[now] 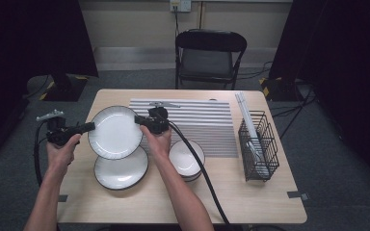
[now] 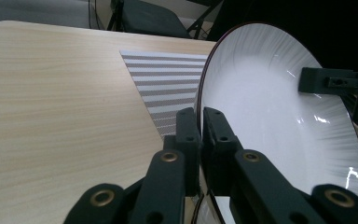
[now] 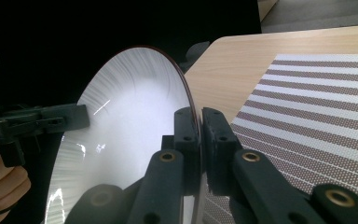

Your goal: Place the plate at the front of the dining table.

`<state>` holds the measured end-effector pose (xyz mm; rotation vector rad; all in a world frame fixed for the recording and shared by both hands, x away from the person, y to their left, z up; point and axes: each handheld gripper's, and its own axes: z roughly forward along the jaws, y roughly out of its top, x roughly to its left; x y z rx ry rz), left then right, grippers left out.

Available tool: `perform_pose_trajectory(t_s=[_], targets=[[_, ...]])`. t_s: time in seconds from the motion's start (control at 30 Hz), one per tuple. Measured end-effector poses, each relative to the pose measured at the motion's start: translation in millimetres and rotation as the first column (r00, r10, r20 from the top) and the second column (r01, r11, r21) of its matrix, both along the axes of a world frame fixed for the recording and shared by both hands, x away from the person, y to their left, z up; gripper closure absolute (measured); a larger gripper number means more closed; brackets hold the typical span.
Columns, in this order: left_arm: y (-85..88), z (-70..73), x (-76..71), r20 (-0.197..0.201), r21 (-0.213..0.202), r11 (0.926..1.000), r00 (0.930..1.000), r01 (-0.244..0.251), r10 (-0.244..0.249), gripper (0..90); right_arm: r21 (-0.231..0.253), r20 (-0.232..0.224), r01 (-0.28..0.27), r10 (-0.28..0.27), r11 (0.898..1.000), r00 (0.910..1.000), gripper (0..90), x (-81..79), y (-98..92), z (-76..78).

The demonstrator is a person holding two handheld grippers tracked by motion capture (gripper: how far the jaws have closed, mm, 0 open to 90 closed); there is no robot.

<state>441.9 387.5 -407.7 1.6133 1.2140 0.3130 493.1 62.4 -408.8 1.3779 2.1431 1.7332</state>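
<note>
- While both tools clench its opposite rims, the round white ribbed ceramic plate with a dark edge [image 1: 114, 132] hangs above the pale wooden desk [image 1: 139, 202]: left tool [image 1: 90, 126], right tool [image 1: 138, 119].
- Beneath that plate lies a second matching plate [image 1: 121, 172].
- Beside it to the right: stacked white bowls [image 1: 186, 158], grey striped mat [image 1: 197, 122], black wire rack [image 1: 257, 144].

The left tool [image 2: 200, 123] is clamped on the dark rim of a white plate [image 2: 270, 102], one jaw on each face, with the plate held on edge above the wooden bench [image 2: 51, 107]. The other tool [image 2: 310, 79] grips the plate's far rim. Behind lies a striped mat [image 2: 168, 79], and a dark chair [image 2: 149, 18] stands beyond the bench.
</note>
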Motion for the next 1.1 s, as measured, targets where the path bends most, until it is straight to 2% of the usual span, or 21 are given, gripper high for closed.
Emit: perform_pose_trajectory(t_s=[0.23, 0.53, 0.57, 0.77, 1.0, 1.1], targets=[[-1.0, 7.1, 1.1, 0.009, -0.016, 0.9999, 1.0000, -0.001, 0.001, 86.0, -0.001, 0.011, 0.005, -0.005, 1.000, 0.9999, 85.3, 0.1, -1.6, 10.4], [-7.7, 22.4, 3.6, 0.040, -0.036, 0.9992, 0.9991, 0.016, -0.015, 85.8, -0.006, 0.047, 0.012, -0.012, 1.000, 0.9988, 85.0, -0.3, -8.1, 35.6], [-9.5, 24.1, 4.2, 0.046, -0.029, 0.9994, 0.9988, 0.017, -0.016, 85.7, -0.006, 0.050, 0.014, -0.014, 1.000, 0.9987, 84.9, -0.4, -9.1, 37.8], [-21.2, 35.0, 7.5, 0.060, -0.043, 0.9986, 0.9978, 0.030, -0.028, 85.6, -0.009, 0.068, 0.027, -0.027, 1.000, 0.9973, 84.9, -0.5, -20.5, 51.1], [-39.8, 41.6, 12.6, 0.068, -0.024, 0.9982, 0.9962, 0.055, -0.053, 85.2, -0.021, 0.080, 0.047, -0.045, 0.999, 0.9958, 84.9, -1.3, -38.0, 60.8], [-46.3, 40.4, 15.4, 0.069, -0.046, 0.9969, 0.9958, 0.064, -0.061, 85.1, -0.019, 0.083, 0.057, -0.055, 0.998, 0.9950, 84.8, -0.5, -45.5, 62.9]])
